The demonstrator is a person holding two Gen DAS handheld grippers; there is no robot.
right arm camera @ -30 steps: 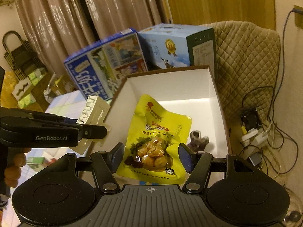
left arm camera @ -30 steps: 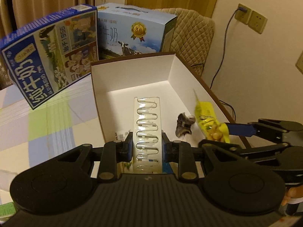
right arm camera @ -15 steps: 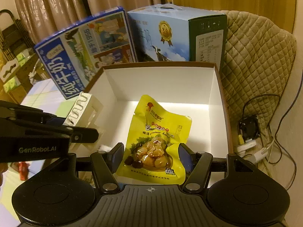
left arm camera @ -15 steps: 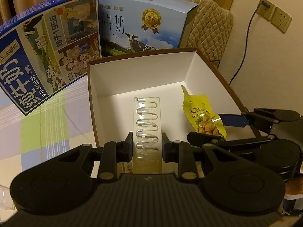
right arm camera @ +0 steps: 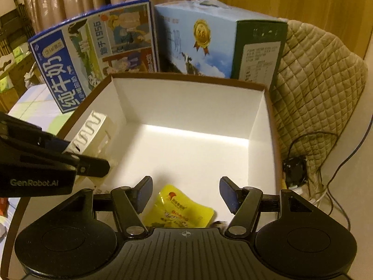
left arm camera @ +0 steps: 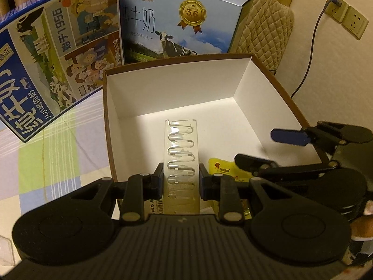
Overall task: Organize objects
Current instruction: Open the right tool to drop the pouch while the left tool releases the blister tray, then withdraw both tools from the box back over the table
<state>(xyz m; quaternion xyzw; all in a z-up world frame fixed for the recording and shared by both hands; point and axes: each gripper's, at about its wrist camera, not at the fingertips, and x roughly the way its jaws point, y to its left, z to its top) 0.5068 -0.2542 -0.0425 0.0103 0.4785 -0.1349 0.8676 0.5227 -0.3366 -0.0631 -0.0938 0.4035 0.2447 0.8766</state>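
Released since half a second ago, the yellow snack pouch [right arm camera: 178, 211] now lies on the floor of the box, where before it sat pinched between the right gripper's pads; both cameras have also come closer over the box in that time.

Going by size: the white-lined cardboard box [left arm camera: 174, 91] with brown rim takes up the middle of both views, standing on a checked tablecloth [left arm camera: 46, 144]. Behind it stand two milk cartons, the dark blue one [left arm camera: 46, 65] tilted, the pale blue one [left arm camera: 181, 25] upright, with a quilted chair back [right arm camera: 321, 88] to the right.

The right gripper [right arm camera: 185, 194] hangs over the near end of the box with its jaws spread wide and nothing between them; the pouch rests just below them, apart from both pads. A small dark item [right arm camera: 219, 223] peeks out beside the pouch at the bottom edge of the right wrist view; too little shows to name it.

The left gripper [left arm camera: 180, 178] is clamped on a clear plastic blister pack [left arm camera: 181, 154] and holds it above the left part of the box, not yet set down.

So, as I judge it, one item is stowed and one waits in hand: lowering and letting go of the blister pack looks like the step left. Whether more things wait outside the box cannot be told from these views.
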